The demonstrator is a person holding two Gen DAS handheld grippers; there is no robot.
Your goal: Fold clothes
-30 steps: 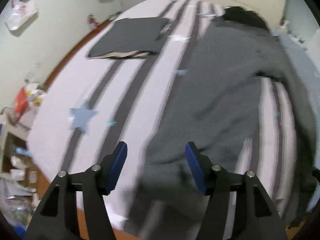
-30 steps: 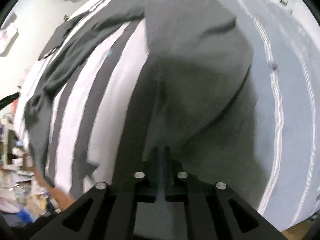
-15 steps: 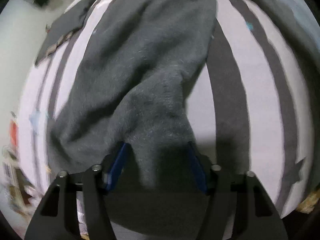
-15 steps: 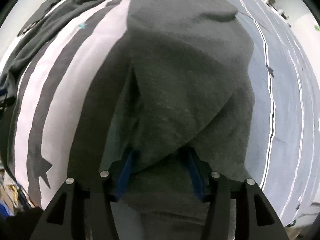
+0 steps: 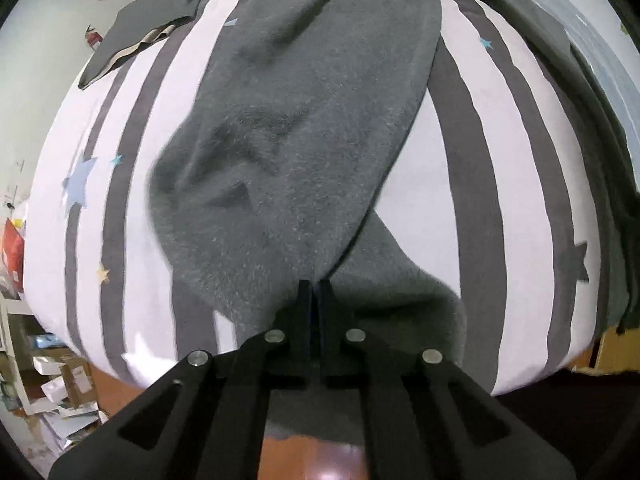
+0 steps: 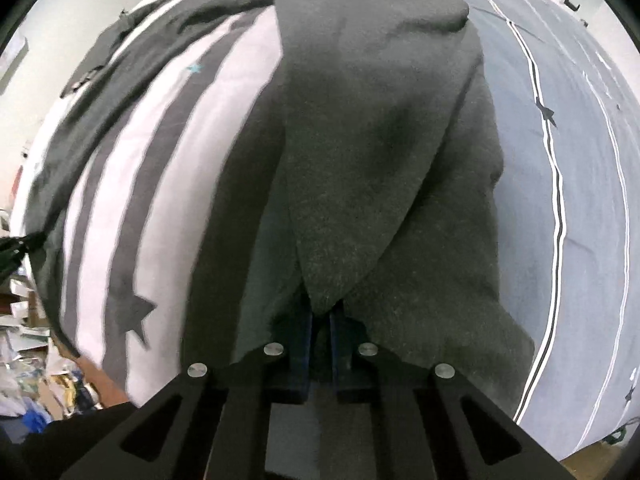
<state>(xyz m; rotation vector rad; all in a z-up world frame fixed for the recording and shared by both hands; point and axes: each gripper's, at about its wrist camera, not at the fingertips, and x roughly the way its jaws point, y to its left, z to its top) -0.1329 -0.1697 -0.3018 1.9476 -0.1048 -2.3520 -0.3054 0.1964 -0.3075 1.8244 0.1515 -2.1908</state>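
Garment: a dark grey fleece garment (image 5: 304, 128) is spread over the bed, running away from both claws toward the far end; which kind of garment it is cannot be told.
Garment, near edge: the fabric is gathered into a pinched fold at each claw tip and hangs over the bed's near edge below the claws.
Left gripper (image 5: 315, 286): the jaws are pressed together, and a fold of the fleece is pinched between them. The claw is pointed steeply down at the bed.
Right gripper (image 6: 323, 314): the jaws are closing, a narrow gap being left; a pointed fold of the same garment (image 6: 376, 152) is clamped between the blue pads.
Bedcover: a white cover with dark grey stripes and stars (image 5: 532, 184) is seen on both sides of the left claw and to the left of the right claw.
Second cover: a blue-grey cover with thin white lines (image 6: 580, 168) lies to the right of the right claw.
Folded item: a dark grey folded cloth (image 5: 140, 36) lies far ahead and to the left of the left claw, apart from the garment.
Floor: a red-brown floor (image 5: 316, 446) is visible beneath the left claw.
Clutter: paper and boxes (image 5: 56, 384) are piled low at the left of the left claw.
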